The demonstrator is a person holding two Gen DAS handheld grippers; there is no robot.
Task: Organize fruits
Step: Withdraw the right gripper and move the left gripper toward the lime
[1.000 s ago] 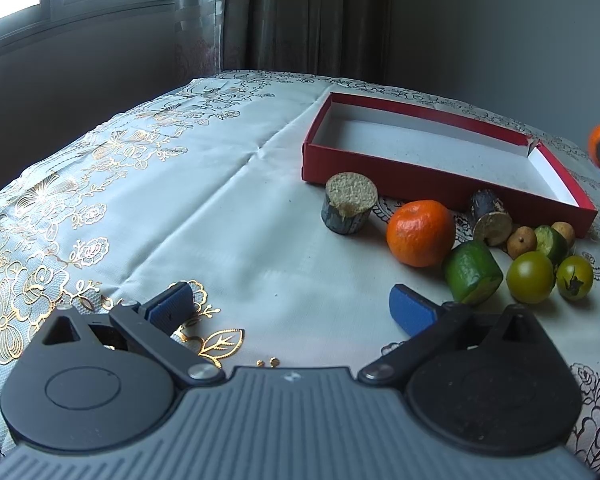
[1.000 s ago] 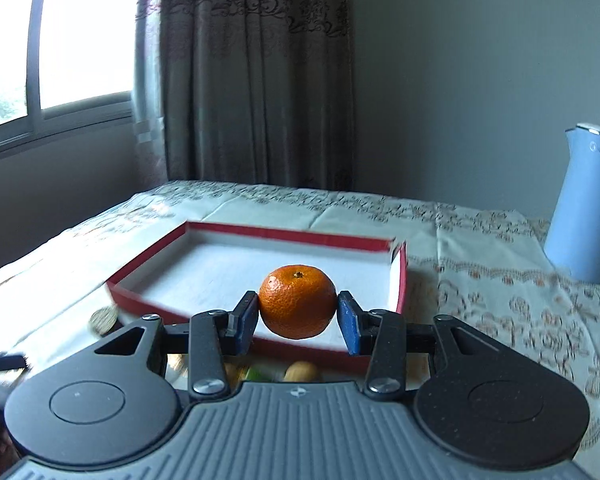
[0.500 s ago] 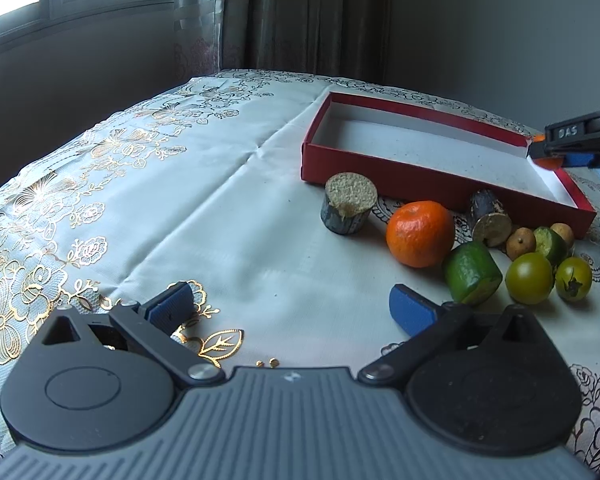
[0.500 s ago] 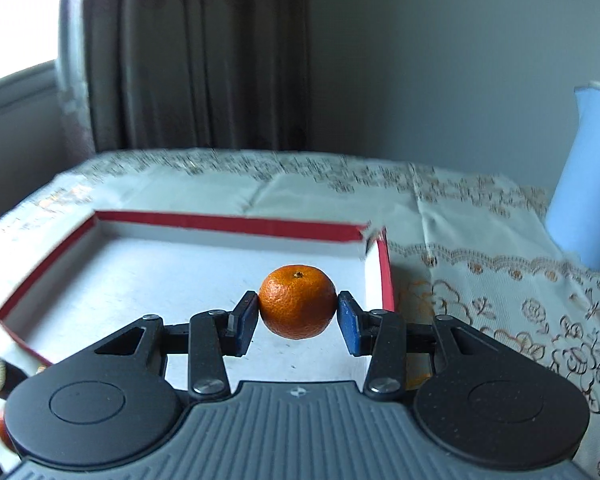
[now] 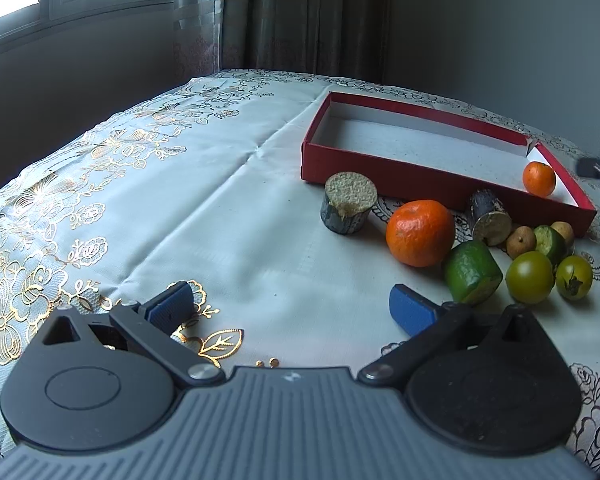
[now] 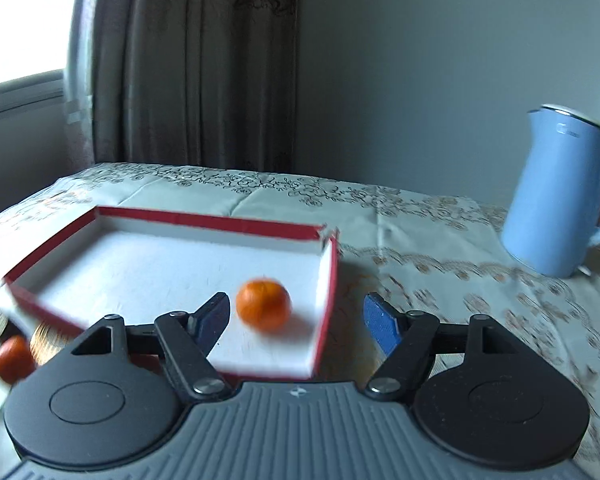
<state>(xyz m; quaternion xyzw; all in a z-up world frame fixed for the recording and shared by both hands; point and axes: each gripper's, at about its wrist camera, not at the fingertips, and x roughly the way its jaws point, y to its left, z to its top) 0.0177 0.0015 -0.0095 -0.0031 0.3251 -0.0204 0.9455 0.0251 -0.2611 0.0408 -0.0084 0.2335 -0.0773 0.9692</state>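
On the cloth-covered desk (image 5: 228, 184) one small orange (image 6: 263, 303) sits in the red box (image 5: 384, 168), both our tongs, left (image 5: 292, 310) and right (image 6: 296, 318), gape empty, so we should next grasp the big orange (image 5: 419, 233) squarely.

The left gripper (image 5: 291, 307) and right gripper (image 6: 296, 320) share one build: ribbed grey housing, black discs at 4 and 8 o'clock, black linkage arms. Silver pivot screws join them to blue-padded fingers (image 5: 411, 313).

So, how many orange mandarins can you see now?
2: a small mandarin inside the red box at its right end, and a large mandarin on the tablecloth in front of it.
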